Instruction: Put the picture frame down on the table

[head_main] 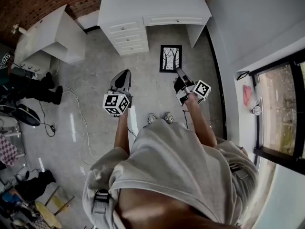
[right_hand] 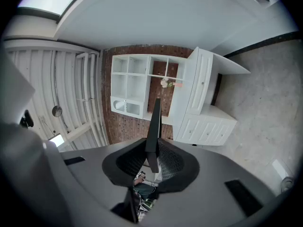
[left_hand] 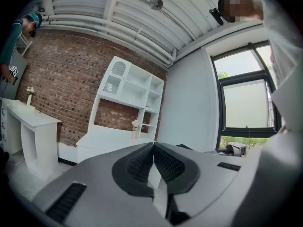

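- Right arm stretched forward and down, right gripper aimed at the white desk surface with drawers.
- Fingers of that gripper pinching the black-framed picture of bare trees at its near edge. From the right gripper view, seen edge-on as a dark slab rising from between the pads.
- Frame held in the air, printed side turned up toward the head camera. Not on the surface: short of its front edge, over the floor, before the knee gap to the right of the drawer stack.
- Left arm bent and lower, left gripper level with the other, well apart from the frame. Fingers pressed together on nothing.
- On the surface, toward its back edge: white cubby shelf unit and a small vase with a pale flower, against the red brick wall.
- Left of the surface's left corner, a small white side table; beyond it dark boots and a thin cable on the floor.
- Dark-framed window and plain wall along the right side.
- Grey floor open between the person's pale shoes and the front edge.
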Demonstrator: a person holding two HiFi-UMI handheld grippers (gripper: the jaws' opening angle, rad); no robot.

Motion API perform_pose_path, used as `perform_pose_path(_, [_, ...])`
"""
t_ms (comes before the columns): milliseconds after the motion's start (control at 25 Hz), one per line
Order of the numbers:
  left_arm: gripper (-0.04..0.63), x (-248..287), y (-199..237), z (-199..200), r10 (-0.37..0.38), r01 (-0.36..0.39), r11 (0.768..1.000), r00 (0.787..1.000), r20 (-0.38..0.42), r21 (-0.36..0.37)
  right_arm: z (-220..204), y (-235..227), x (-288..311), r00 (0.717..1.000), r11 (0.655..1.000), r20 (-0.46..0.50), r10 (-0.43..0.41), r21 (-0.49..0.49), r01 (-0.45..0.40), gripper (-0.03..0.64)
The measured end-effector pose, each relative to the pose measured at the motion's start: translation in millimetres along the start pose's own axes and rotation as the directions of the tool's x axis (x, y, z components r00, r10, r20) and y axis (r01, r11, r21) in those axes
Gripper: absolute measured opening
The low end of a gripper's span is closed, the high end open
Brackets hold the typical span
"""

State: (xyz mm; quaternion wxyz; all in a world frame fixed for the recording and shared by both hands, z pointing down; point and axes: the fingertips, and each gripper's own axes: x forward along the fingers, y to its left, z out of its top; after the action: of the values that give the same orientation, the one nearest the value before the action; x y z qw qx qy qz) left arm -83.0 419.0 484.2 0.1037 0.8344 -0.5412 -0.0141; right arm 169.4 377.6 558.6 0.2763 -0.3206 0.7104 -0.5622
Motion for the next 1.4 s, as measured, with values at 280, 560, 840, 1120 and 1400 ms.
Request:
perform_pose_path(280, [0.017,3.2,-1.1,-1.7,-0.002,0.002,1.0,1.0,-0.001,-0.002,1.3,-2.5,0.0,1.0,1.0,-0.004,0.0,-0.002,0.0,0.086])
perform_pose_path(560, [0.017,8.7,-7.5,-2.4,0.0,0.0,1.0,1.0,-0.003,0.007,7.6,-4.8,-1.6,1.0,1.0,-0.01,0.006,0.006,-0.006,0.087])
perform_pose_path(840, [0.017,13.4,-25.1,-5.6,0.02,-0.02,1.0,1.0,-0.012,0.017,18.5,-12.0,-12.8,0.999,1.0,-0.032,0.016,0.02,-0.016,0.087])
perform_pose_path(1120, [0.017,23.5,-45.4,-12.9,0.039,-0.038,0.999,0.999,-0.03,0.019,32.0,-23.0,-28.1,0.999,0.999,-0.05,0.016,0.037,-0.014,0.087])
perform_pose_path(1400, [0.017,28.4,-53.2,-20.0,0.073,-0.073,0.997,0.997,-0.039,0.008,58.2,-38.4,-40.2,0.999,0.999,-0.043,-0.01,0.04,0.012,0.087])
